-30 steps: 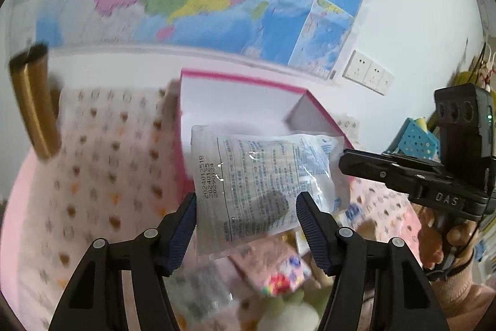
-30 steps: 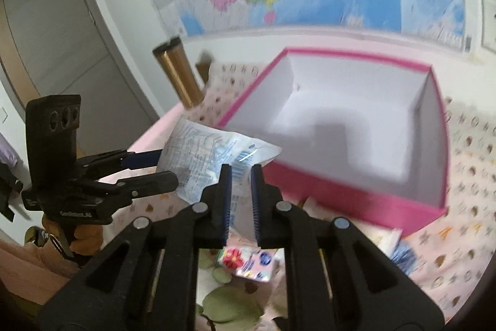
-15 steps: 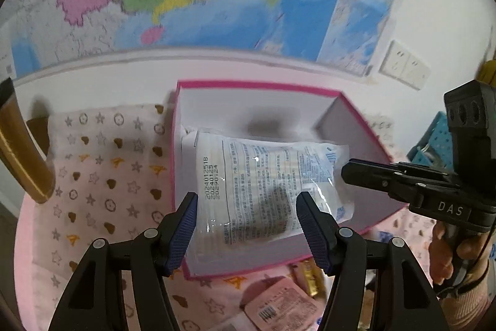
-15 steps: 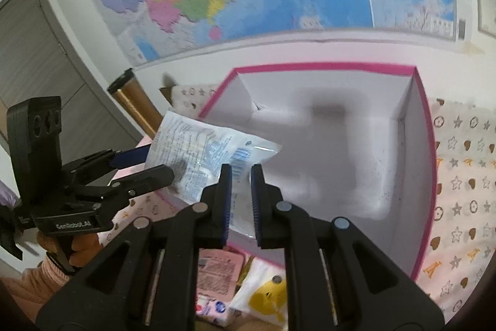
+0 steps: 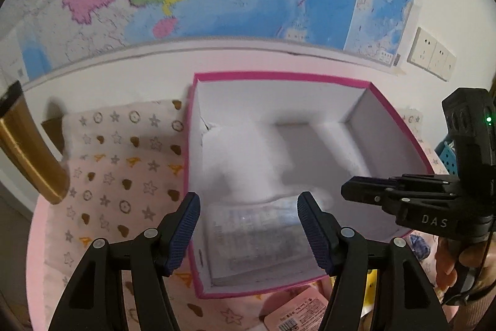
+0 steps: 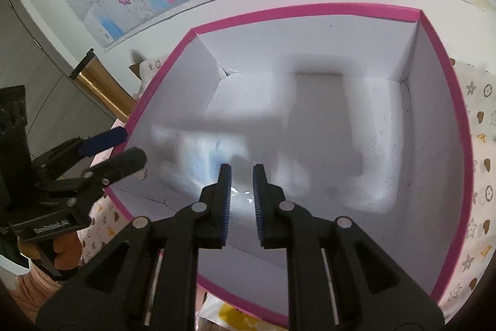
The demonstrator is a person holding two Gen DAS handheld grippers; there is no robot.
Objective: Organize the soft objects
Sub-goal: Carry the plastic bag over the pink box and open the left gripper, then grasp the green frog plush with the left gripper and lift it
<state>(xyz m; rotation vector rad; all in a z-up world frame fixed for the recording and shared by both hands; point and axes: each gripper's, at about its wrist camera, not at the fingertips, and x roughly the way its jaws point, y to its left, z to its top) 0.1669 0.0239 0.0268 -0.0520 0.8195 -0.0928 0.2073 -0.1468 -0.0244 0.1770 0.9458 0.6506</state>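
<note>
We release clear printed pouch (image 5: 257,238) into pink box (image 5: 279,76): right gripper (image 6: 241,191) jaws opening, nothing pinched; left gripper (image 5: 248,225) spread, pads clear. Lift grippers straight up, avoid snagging film.

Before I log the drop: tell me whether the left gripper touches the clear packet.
Apart: the left wrist view shows the clear packet lying in the pink box, with gaps between it and both left gripper pads.

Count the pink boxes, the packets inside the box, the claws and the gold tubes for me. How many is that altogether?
pink box: 1
packet inside the box: 1
claws: 2, the left claw open, the right claw with jaws opening a little, gripping nothing
gold tube: 1
Total: 5
</note>
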